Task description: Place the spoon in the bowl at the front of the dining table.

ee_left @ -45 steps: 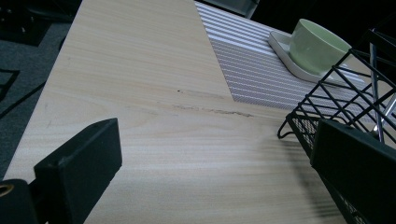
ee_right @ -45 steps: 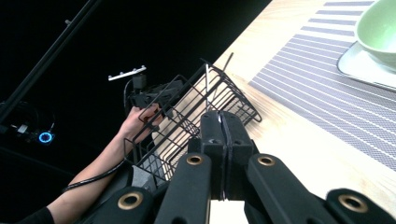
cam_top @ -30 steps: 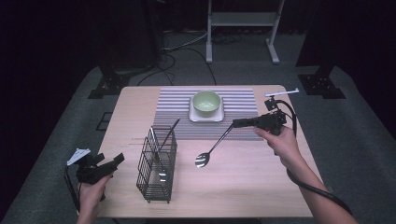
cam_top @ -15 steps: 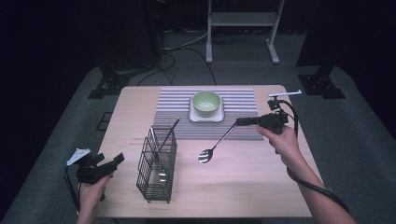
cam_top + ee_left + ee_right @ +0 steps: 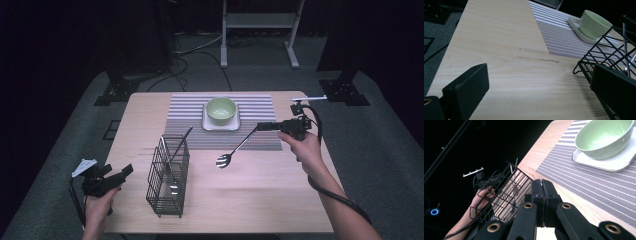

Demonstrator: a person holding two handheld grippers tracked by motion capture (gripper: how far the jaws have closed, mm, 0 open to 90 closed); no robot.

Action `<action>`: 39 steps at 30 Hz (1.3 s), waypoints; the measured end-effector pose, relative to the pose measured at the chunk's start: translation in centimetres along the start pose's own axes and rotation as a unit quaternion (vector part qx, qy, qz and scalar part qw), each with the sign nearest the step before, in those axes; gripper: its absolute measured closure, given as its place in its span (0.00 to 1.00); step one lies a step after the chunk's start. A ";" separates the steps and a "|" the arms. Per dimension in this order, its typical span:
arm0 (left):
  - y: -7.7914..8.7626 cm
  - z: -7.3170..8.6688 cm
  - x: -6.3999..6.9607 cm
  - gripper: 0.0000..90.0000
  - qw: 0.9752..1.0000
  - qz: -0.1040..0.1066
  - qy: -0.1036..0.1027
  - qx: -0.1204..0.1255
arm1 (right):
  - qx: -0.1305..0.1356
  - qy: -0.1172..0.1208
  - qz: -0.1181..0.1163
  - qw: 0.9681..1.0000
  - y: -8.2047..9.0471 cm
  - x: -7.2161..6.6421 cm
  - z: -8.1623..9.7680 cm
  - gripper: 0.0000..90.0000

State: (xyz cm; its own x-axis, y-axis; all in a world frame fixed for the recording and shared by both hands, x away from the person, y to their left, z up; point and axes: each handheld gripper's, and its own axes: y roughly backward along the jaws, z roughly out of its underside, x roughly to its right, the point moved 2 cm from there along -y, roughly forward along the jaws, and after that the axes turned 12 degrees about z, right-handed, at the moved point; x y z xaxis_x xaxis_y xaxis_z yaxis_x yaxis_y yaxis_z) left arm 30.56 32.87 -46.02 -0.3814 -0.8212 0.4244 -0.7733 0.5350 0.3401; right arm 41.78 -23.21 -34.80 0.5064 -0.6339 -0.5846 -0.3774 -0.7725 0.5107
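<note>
Spoon (image 5: pixel 231 153) — pinched by its handle in right hand-held gripper (image 5: pixel 260 126), bowl end low over surface (image 5: pixel 260 200), between rack (image 5: pixel 169 175) and mat (image 5: pixel 190 125). Left hand-held gripper (image 5: pixel 125 172) — spread, empty.

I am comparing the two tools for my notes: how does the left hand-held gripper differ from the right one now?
The left hand-held gripper is open and holds nothing; the right hand-held gripper is shut on the spoon. The left sits near the table's front corner; the right is above the striped mat. Both are black.
</note>
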 end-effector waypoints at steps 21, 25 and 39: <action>0.1 0.0 -0.1 0.01 1.000 0.000 0.001 0.001 | 0.017 -0.014 0.019 1.000 -0.8 1.1 -1.7 0.99; 0.1 0.0 -0.1 0.01 1.000 0.000 0.001 0.001 | 0.018 -0.019 0.024 0.999 -1.0 1.4 -2.0 0.99; 0.1 -0.1 -0.2 0.01 1.000 -0.001 0.004 0.003 | 0.023 -0.028 0.040 0.999 -1.8 2.3 -3.0 0.99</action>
State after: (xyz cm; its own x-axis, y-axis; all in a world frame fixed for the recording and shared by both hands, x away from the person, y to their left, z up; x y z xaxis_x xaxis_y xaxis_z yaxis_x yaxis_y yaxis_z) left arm 30.61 33.06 -45.98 -0.3766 -0.8203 0.4304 -0.7769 0.5327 0.3356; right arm 45.97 -23.18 -35.17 0.4291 -0.6943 -0.5778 -0.4507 -0.7189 0.5291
